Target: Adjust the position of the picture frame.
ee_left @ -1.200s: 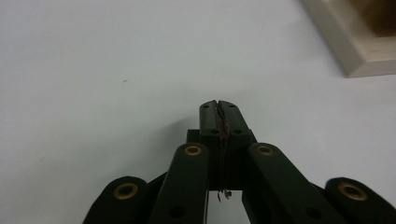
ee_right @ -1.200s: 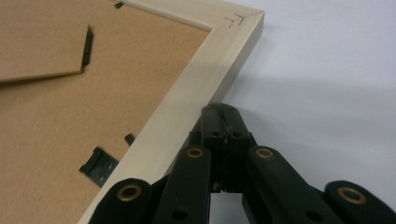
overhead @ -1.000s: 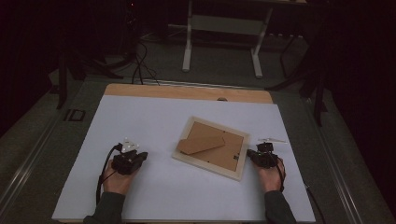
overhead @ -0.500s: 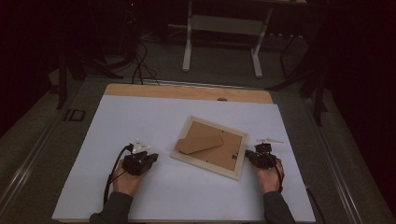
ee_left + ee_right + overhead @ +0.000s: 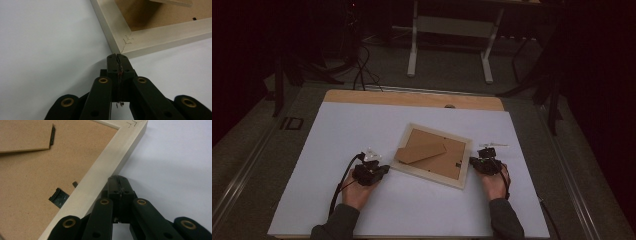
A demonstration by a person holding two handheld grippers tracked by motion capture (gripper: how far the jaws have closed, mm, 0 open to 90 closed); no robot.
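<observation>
the high view sits above the person's side and looks forward and down over the whole white table [image 5: 337, 150], pretty far off. each gripper view rides low and close, looking along its own black jaws at one side of the picture frame [image 5: 433, 154]. all three share that frame [image 5: 140, 41] [image 5: 107, 162] and the table around it.

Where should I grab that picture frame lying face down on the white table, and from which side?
Grip the picture frame by its pale wooden border, coming in level from an outer edge. It lies flat, back up, so only the raised border offers the jaws a bite. The right gripper, shut, sits against its right edge.
</observation>
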